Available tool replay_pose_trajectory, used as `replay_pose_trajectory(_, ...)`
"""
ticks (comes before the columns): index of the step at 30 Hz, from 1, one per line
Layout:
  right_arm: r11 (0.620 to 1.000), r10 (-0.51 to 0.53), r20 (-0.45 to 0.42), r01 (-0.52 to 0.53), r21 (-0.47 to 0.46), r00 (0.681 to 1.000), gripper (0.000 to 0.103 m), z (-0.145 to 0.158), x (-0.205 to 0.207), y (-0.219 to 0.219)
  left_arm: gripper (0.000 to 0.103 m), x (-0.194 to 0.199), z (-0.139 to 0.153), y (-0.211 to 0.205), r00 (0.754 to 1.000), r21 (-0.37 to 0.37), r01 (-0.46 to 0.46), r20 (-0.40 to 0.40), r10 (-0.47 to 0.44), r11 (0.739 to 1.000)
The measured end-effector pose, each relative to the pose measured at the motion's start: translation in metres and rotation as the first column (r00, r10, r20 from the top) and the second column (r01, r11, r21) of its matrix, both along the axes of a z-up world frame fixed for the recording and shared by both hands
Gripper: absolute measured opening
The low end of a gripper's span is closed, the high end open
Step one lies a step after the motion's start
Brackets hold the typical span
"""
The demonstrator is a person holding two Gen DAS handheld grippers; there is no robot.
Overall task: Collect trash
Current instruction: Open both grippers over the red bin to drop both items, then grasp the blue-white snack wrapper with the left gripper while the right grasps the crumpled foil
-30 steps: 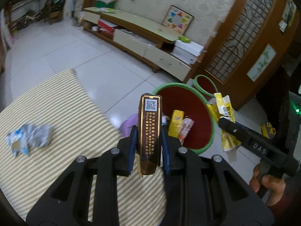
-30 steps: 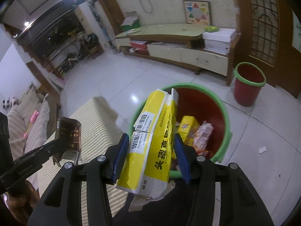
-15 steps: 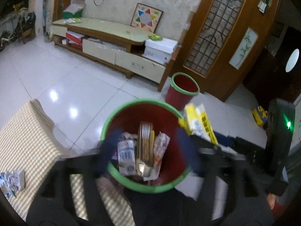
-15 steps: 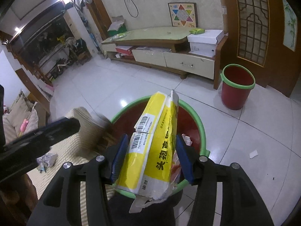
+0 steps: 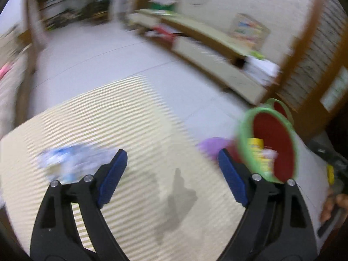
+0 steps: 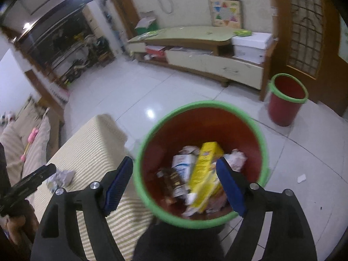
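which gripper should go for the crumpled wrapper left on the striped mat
Left. The left gripper is open, empty and over the striped mat, with the crumpled wrapper beside its finger. The right gripper hangs open over the bin.

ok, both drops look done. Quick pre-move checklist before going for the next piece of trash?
1. Left gripper empty, jaws just opened wide: ok.
2. Right gripper empty, jaws just opened, nothing between them: ok.
3. Yellow carton inside the green-rimmed red bin, clear of the pads: ok.
4. Dark gold-printed box in the bin: ok.
5. Next target, the crumpled blue-and-white wrapper on the striped tablecloth, in sight: ok. Its exact shape: cannot tell, left view is blurred.
6. Path from left gripper to wrapper free of other items: ok.
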State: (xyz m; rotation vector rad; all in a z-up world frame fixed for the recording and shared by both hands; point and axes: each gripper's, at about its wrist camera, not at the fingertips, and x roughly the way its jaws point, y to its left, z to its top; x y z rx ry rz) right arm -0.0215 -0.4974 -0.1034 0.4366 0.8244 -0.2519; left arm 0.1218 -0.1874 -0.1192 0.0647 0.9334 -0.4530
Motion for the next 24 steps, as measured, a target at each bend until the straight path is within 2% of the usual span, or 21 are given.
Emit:
replay_pose_trajectory(2, 0.999, 0.041, -0.006, -0.041, 0.002, 0.999, 0.076, -0.003, 0.01, 0.015, 0.083, 0.016, -0.011, 0.057, 0.99, 0.033, -0.137, -0.03, 0.138, 0.99)
replay_pose_trajectory(4, 0.997, 0.081, -0.008, -0.081, 0.017, 0.997, 0.076, -0.005, 0.021, 0.037, 0.083, 0.027, -0.019, 0.095, 0.971, 0.042, -0.231, -0.054, 0.233, 0.972)
replay_pose_trajectory(7, 0.992, 0.125, -0.013, -0.124, 0.038, 0.992, 0.076, -0.006, 0.035, 0.064, 0.083, 0.04, -0.032, 0.135, 0.943, 0.054, -0.319, -0.082, 0.323, 0.946)
replay_pose_trajectory(10, 0.985, 0.169, -0.021, -0.168, 0.032, 0.985, 0.076, -0.005, 0.045, 0.089, 0.083, 0.046, -0.041, 0.152, 0.934, 0.046, -0.342, -0.097, 0.345, 0.938)
replay_pose_trajectory(14, 0.978, 0.208, -0.046, -0.208, 0.01, 0.977, 0.079, -0.007, 0.055, 0.114, 0.083, 0.049, -0.041, 0.154, 0.939, 0.02, -0.332, -0.086, 0.332, 0.943)
replay_pose_trajectory(24, 0.967, 0.256, -0.099, -0.256, 0.015, 0.962, 0.079, -0.023, 0.066, 0.145, 0.083, 0.052, -0.04, 0.168, 0.941, -0.028, -0.331, -0.082, 0.328, 0.943)
